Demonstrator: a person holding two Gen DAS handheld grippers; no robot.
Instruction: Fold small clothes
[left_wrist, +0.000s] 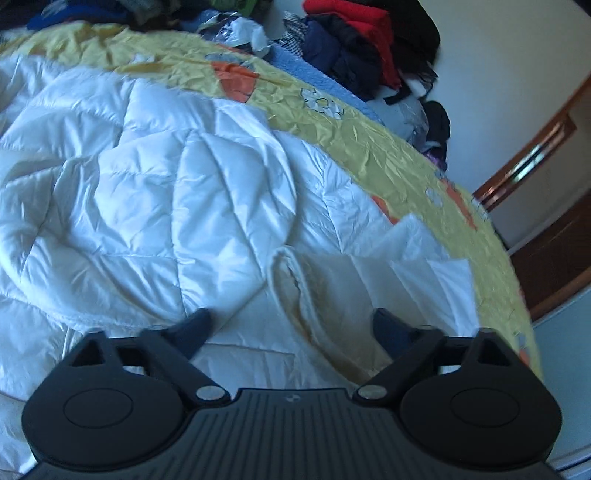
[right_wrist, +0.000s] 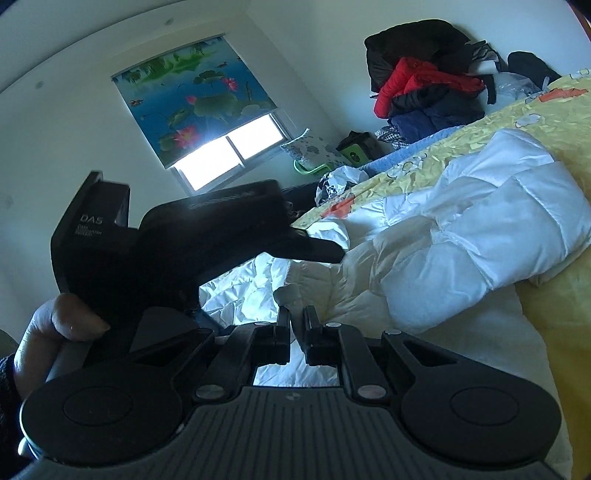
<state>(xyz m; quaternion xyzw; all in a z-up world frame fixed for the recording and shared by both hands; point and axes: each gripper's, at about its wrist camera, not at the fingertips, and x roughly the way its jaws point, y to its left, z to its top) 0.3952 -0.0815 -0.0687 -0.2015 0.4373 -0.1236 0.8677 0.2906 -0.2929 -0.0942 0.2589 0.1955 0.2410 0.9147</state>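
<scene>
A white quilted puffer jacket (left_wrist: 155, 177) lies crumpled on a yellow flowered bedsheet (left_wrist: 369, 125). My left gripper (left_wrist: 291, 323) hovers over the jacket's inner lining and a corded edge (left_wrist: 291, 273). Its jaws are open, with the fabric between them but not pressed. In the right wrist view one puffy sleeve (right_wrist: 480, 229) stretches to the right. My right gripper (right_wrist: 295, 314) is shut, and a small tuft of the jacket's white fabric (right_wrist: 285, 294) is pinched at its tips. The left gripper's black body (right_wrist: 166, 240) crosses that view, with one fingertip (right_wrist: 325, 253) above the jacket.
A heap of red, navy and black clothes (left_wrist: 351, 40) sits at the far edge of the bed by the wall (right_wrist: 424, 85), with crumpled plastic bags (left_wrist: 240, 33) beside it. A window with a lotus blind (right_wrist: 195, 99) is behind. A wooden door frame (left_wrist: 535, 177) stands right. A person's hand (right_wrist: 55, 325) grips the left tool.
</scene>
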